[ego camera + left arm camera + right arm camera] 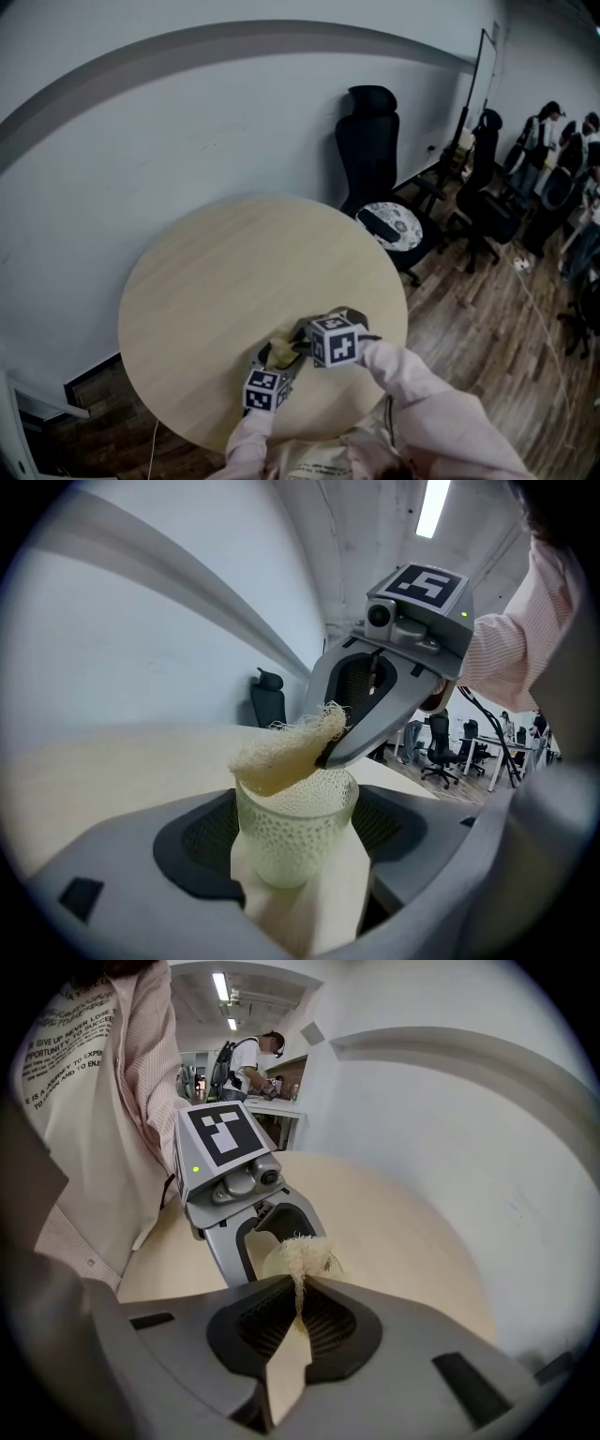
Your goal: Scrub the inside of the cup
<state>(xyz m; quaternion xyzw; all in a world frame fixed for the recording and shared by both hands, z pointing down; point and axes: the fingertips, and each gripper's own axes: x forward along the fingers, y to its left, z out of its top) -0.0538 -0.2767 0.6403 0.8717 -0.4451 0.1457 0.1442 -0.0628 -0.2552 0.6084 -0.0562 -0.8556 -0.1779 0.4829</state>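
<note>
A pale green dimpled glass cup (292, 829) stands upright between the jaws of my left gripper (295, 855), which is shut on it. My right gripper (298, 1290) is shut on a cream loofah scrub pad (281, 750) that rests on the cup's rim, partly over its mouth. In the right gripper view the pad (302, 1258) sticks out past the jaws, with the cup (270, 1262) mostly hidden behind it. In the head view both grippers, left (272, 370) and right (314, 339), meet over the near part of the round table, and the cup (282, 351) shows as a small pale shape.
The round light wood table (216, 281) stands by a white wall. A black office chair (375, 159) with a patterned cushion (392, 225) is behind the table. Further chairs and people (562, 141) are at the far right on the wood floor.
</note>
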